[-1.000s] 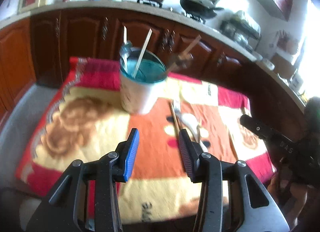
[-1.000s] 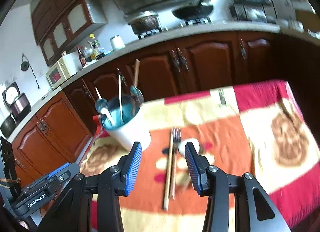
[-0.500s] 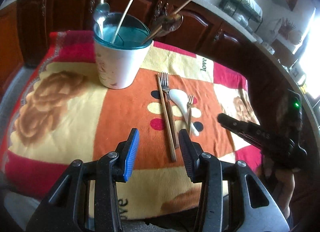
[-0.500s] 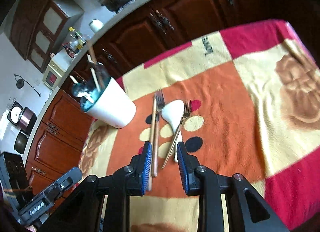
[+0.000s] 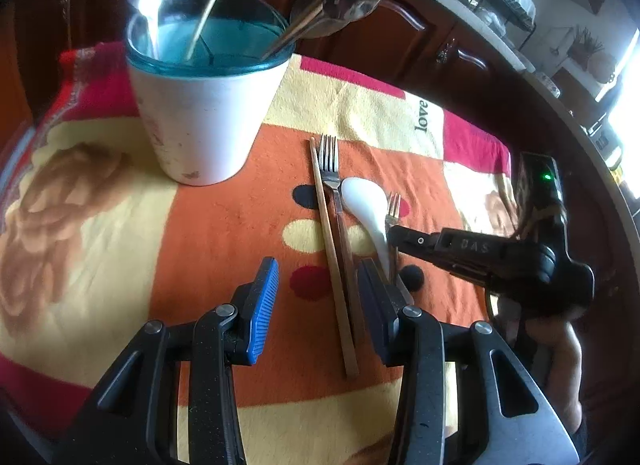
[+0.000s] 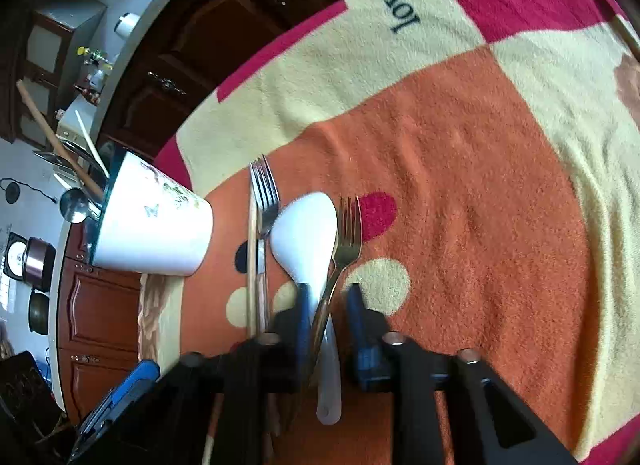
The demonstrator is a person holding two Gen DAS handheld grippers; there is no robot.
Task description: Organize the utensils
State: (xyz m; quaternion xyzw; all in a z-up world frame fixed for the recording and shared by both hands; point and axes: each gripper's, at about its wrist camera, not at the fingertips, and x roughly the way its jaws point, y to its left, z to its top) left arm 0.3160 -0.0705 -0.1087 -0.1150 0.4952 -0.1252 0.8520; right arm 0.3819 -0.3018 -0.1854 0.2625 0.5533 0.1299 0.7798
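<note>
Closing on the small fork [image 6: 347, 233] and white spoon [image 6: 306, 233] handles, my right hand-held gripper [image 6: 326, 329] had both between its jaws, pads not yet seated. They lay beside the large fork [image 5: 332, 173] and chopstick [image 5: 330, 249] on the blanket-covered surface [image 5: 224, 233]. My left hand-held gripper [image 5: 318, 301] hung part-open, empty. Next, I judged: secure one handle, lift toward the cup [image 5: 204, 105].

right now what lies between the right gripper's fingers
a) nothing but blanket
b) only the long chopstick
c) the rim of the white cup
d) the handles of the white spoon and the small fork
d: in the right wrist view the closing right gripper straddles the white spoon handle and the small fork handle crossing it.
</note>
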